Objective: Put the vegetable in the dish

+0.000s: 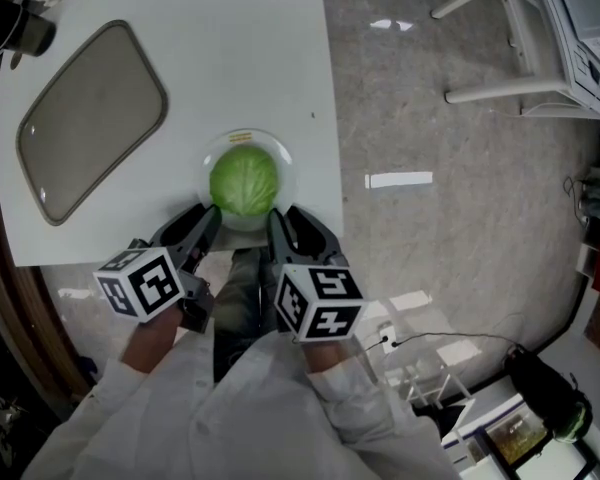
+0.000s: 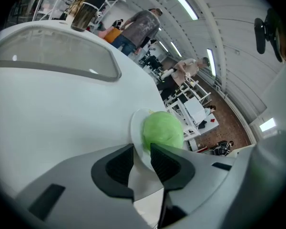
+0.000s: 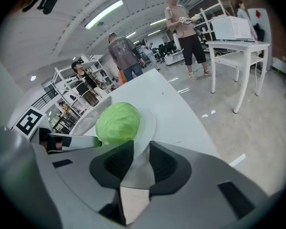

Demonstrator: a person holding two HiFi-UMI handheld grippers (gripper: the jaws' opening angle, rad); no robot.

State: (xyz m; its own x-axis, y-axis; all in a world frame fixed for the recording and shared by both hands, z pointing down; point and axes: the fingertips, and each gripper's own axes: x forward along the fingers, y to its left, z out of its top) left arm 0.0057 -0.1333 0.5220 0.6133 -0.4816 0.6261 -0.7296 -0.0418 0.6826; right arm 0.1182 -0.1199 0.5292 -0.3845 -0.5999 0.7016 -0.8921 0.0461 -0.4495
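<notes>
A round green cabbage (image 1: 245,180) lies in a clear shallow dish (image 1: 282,156) near the front edge of the white table (image 1: 230,48). My left gripper (image 1: 212,218) is at the dish's near-left rim and my right gripper (image 1: 280,220) at its near-right rim. In the left gripper view the dish (image 2: 136,128) runs edge-on into the narrow gap of the left gripper (image 2: 142,152), with the cabbage (image 2: 163,130) just beyond. In the right gripper view the dish (image 3: 148,123) likewise enters the gap of the right gripper (image 3: 142,149), below the cabbage (image 3: 117,123). Both hold the rim.
A long grey tray (image 1: 90,118) lies on the table's left half, with a dark cup (image 2: 83,15) past it at the far corner. To the right of the table are grey floor, a white metal rack (image 1: 520,38), and cables and boxes (image 1: 520,418). Several people stand in the background.
</notes>
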